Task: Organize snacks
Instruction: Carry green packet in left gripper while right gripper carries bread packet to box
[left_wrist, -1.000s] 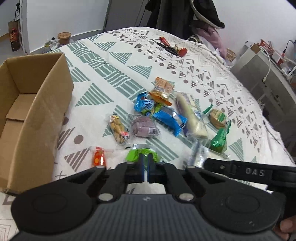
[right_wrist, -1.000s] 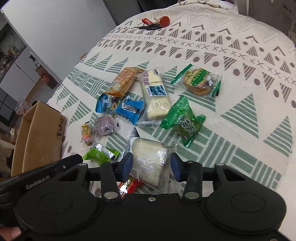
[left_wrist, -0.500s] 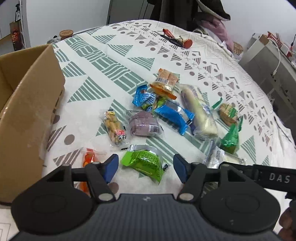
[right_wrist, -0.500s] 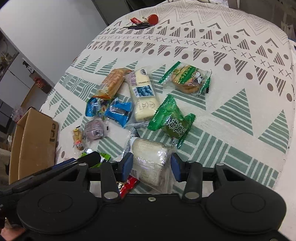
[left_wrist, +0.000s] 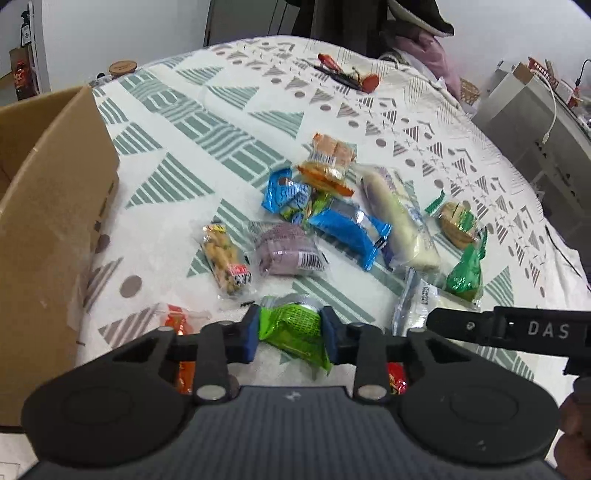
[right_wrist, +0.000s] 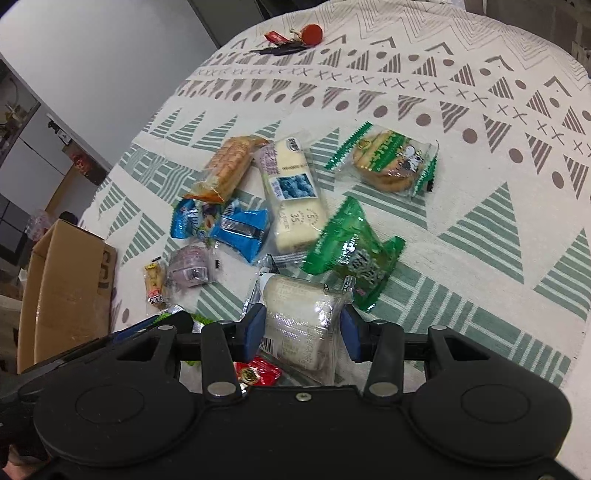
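Several wrapped snacks lie in a heap on a patterned cloth. My left gripper has its fingers on both sides of a bright green packet, pads touching its sides. My right gripper is shut on a clear-wrapped white bread, which also shows beside the left gripper. An open cardboard box stands at the left and shows in the right wrist view too.
Loose snacks ahead: a blue packet, a purple bun, a long white roll, an orange biscuit pack, a dark green packet, a cookie pack. Red-wrapped sweets lie under the grippers. A grey cabinet stands at the right.
My left gripper opened, dropped around the bright green packet and has closed in on it. My right gripper has kept its hold on the white bread and barely moved.
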